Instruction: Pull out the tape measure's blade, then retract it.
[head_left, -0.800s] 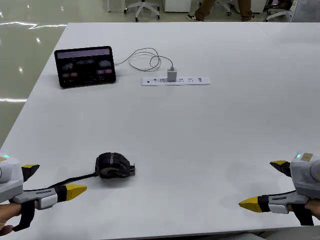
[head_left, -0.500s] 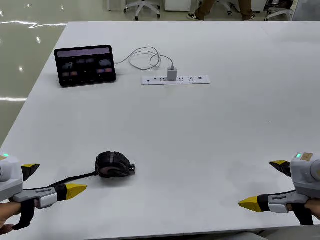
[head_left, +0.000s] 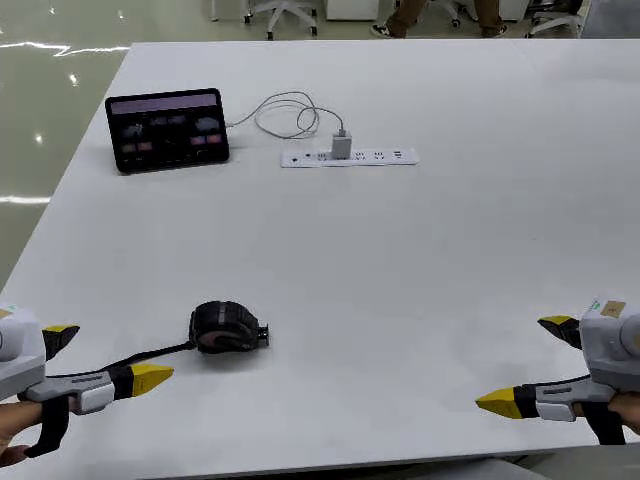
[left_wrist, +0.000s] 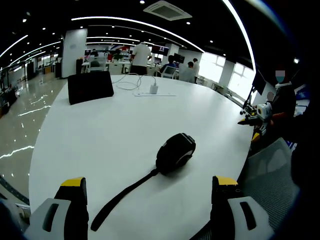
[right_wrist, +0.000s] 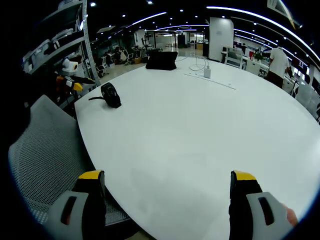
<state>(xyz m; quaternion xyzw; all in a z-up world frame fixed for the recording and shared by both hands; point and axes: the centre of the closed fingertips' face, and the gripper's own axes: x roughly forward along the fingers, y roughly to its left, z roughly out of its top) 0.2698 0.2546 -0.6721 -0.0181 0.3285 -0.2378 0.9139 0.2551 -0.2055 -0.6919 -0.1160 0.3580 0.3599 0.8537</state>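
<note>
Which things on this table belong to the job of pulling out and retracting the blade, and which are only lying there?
For the job:
tape measure
left tool, open
right tool, open

Lying about:
tablet
power strip
charger plugged into the strip

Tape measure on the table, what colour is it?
The tape measure is black, best seen in the left gripper view.

White table (head_left: 420, 260) bears a black tape measure (head_left: 227, 327), a propped tablet (head_left: 167, 130) and a white power strip (head_left: 350, 158)
</note>
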